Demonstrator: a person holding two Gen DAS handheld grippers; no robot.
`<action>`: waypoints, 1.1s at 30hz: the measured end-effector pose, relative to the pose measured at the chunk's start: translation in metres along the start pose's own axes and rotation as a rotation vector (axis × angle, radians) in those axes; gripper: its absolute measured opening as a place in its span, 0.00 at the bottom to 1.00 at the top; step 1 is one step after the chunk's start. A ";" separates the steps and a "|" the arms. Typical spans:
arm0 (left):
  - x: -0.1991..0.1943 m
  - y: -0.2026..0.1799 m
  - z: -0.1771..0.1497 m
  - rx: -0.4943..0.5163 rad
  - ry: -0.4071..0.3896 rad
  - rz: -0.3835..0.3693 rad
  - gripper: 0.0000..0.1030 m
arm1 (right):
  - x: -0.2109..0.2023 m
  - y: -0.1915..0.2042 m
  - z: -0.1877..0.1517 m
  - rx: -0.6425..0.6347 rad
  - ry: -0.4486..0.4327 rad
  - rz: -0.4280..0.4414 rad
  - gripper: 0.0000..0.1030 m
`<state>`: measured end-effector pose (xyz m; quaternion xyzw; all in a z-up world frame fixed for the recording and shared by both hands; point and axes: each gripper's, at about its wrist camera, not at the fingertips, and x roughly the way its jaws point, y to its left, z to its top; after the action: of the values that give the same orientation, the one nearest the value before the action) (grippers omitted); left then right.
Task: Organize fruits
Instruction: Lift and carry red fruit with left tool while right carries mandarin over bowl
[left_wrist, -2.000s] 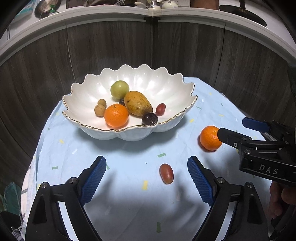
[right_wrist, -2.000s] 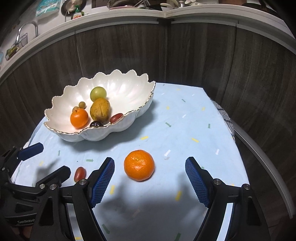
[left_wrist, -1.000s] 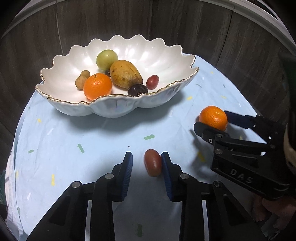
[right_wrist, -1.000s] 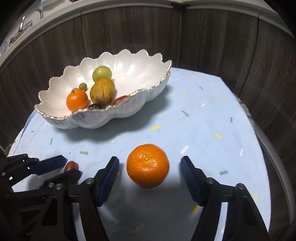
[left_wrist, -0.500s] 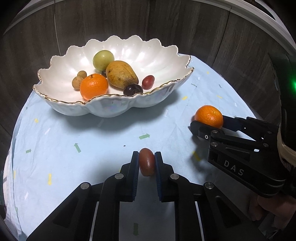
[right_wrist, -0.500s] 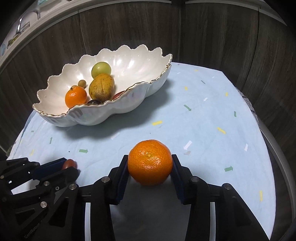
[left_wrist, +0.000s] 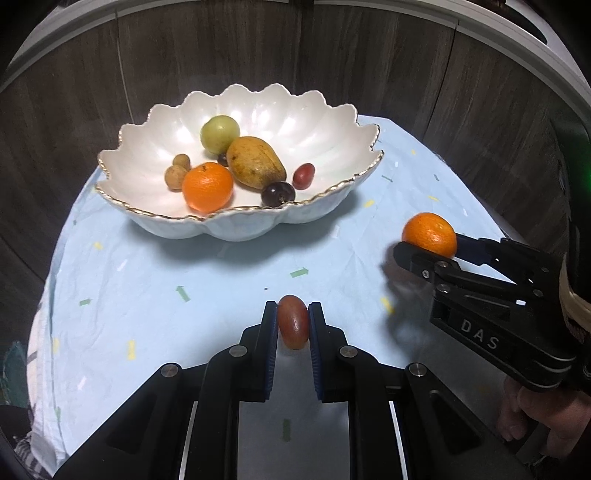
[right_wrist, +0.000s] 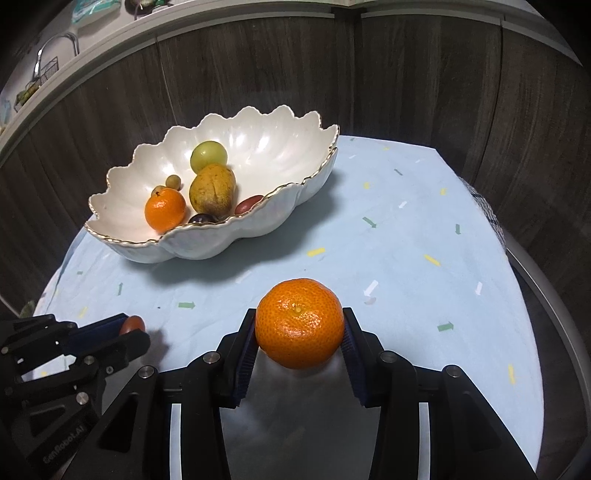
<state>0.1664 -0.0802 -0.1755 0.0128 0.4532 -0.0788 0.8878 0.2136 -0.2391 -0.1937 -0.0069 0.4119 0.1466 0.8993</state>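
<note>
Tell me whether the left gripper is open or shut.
Shut on the grape. In the left wrist view the left gripper has both blue pads pressed against the grape's sides, just above the cloth.

both grippers (left_wrist: 292, 317) (right_wrist: 300, 325) clamped, angled downward

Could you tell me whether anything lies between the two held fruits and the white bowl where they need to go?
Nothing visible does. The left tongs grip the red grape and the right tongs grip the orange; only bare blue tablecloth separates them from the bowl. Its raised scalloped rim must be cleared.
</note>
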 end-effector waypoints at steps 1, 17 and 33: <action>-0.002 0.001 0.000 0.000 -0.003 0.003 0.17 | -0.002 0.001 0.000 0.000 -0.001 -0.001 0.42; -0.048 0.016 0.014 -0.033 -0.084 0.018 0.17 | -0.045 0.015 0.008 -0.001 -0.025 -0.019 0.42; -0.079 0.039 0.036 -0.063 -0.154 0.026 0.17 | -0.080 0.037 0.038 -0.029 -0.104 -0.054 0.42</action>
<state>0.1555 -0.0349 -0.0929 -0.0155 0.3855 -0.0536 0.9210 0.1821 -0.2196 -0.1052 -0.0233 0.3620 0.1282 0.9230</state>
